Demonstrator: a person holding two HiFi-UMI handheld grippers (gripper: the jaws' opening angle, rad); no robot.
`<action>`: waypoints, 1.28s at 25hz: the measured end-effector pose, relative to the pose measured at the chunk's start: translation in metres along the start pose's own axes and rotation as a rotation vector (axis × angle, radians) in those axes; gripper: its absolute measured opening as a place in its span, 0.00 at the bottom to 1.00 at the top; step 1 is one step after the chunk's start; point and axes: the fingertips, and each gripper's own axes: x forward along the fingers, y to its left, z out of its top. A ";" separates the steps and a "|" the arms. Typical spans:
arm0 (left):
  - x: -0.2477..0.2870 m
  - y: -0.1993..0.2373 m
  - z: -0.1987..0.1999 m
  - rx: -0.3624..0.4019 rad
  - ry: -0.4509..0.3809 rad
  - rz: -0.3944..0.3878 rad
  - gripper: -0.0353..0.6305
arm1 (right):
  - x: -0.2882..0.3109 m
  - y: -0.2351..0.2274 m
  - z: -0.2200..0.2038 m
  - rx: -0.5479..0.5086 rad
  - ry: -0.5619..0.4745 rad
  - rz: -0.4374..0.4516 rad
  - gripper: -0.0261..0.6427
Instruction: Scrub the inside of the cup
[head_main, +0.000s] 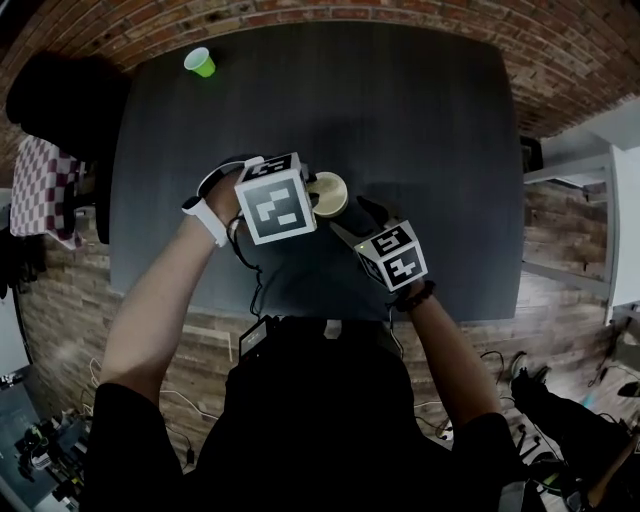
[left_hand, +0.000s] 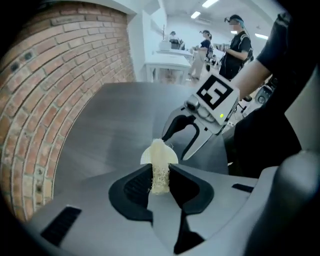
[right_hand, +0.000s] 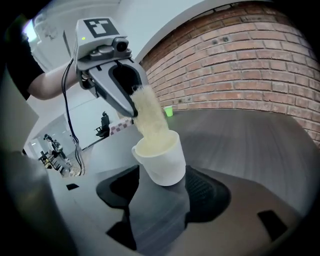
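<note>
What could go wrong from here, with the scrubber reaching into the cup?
1. The right gripper seems to hold the white cup only by its lower part, so a sideways scrubbing push may tilt it or slip it loose.
2. The left gripper pinches the soft, fibrous scrubber at its upper end only; it could bend instead of scrubbing, or pull out of the fingers.

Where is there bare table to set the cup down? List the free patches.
Free: the whole right half of the table, from the white cup to the right edge; and the far middle, right of the green cup. Crowded: the near centre, where the left gripper holds the scrubber in the white cup gripped by the right gripper.
</note>
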 end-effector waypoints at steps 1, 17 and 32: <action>0.011 -0.002 -0.003 0.007 0.033 0.004 0.19 | 0.001 0.000 -0.001 -0.002 0.004 0.001 0.49; 0.073 0.000 -0.017 0.056 0.096 0.065 0.19 | 0.003 0.000 -0.011 -0.038 0.051 -0.001 0.49; 0.060 -0.020 -0.033 0.101 0.128 -0.055 0.19 | -0.008 0.027 -0.023 -0.122 0.118 -0.006 0.49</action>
